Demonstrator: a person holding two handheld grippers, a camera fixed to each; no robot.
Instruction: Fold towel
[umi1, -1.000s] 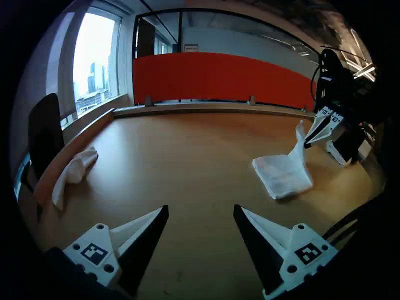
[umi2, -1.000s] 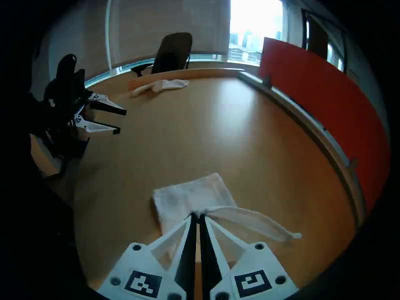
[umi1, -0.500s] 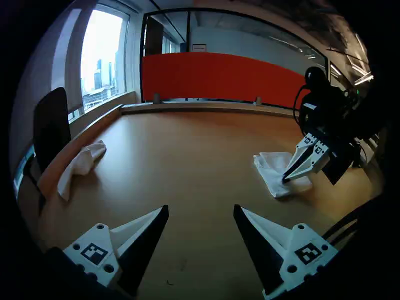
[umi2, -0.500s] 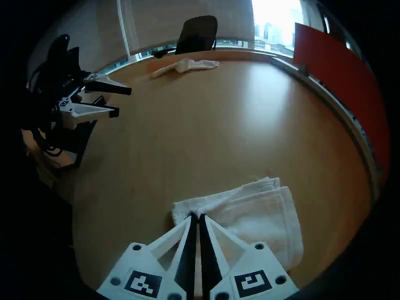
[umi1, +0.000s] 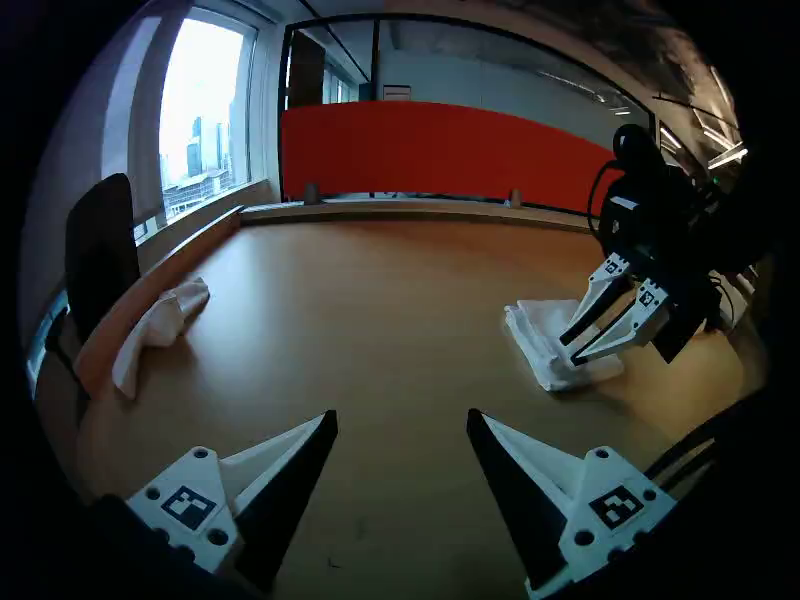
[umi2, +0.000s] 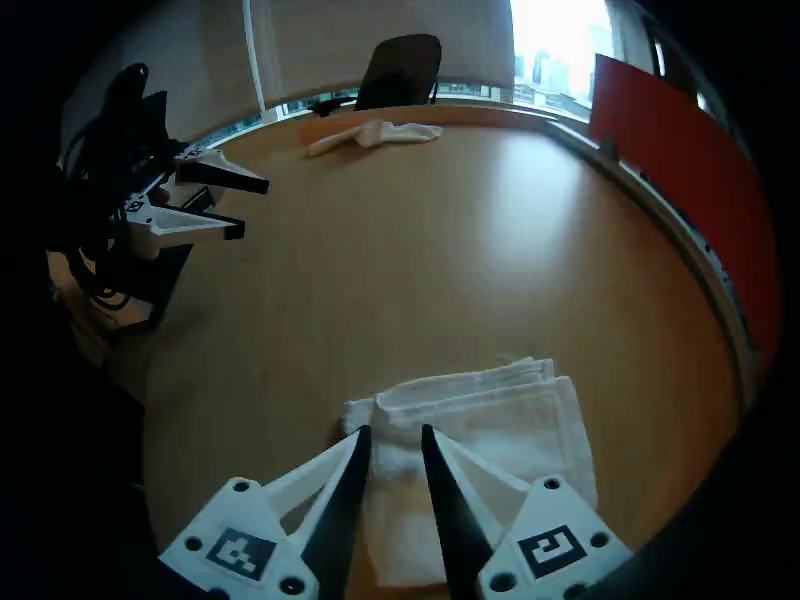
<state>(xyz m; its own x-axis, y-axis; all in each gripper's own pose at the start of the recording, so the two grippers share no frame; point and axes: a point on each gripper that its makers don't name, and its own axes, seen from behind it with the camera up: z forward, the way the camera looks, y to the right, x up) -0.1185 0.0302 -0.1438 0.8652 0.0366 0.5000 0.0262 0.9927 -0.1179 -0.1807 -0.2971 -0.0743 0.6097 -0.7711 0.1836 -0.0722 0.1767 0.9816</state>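
A white towel (umi2: 490, 425) lies folded in layers on the wooden table (umi2: 420, 250). My right gripper (umi2: 395, 432) is open by a small gap, its tips just over the towel's near left corner, and nothing is pinched between them. In the left gripper view the same towel (umi1: 540, 335) sits at the right with the right gripper (umi1: 572, 350) tilted down onto it, fingers parted. My left gripper (umi1: 400, 440) stands wide open above bare table, well away from the towel. It appears at the left as the left gripper (umi2: 250, 208) in the right gripper view.
A second white towel (umi1: 155, 325) lies crumpled by the far table edge, near a dark office chair (umi1: 95, 260). A red partition (umi1: 450, 150) runs along the table's long side. Wide bare wood lies between the two grippers.
My right gripper lowered the lifted towel flap onto the stack, then opened and let go. The towel now rests flat and folded. My left gripper stayed open and nearly still.
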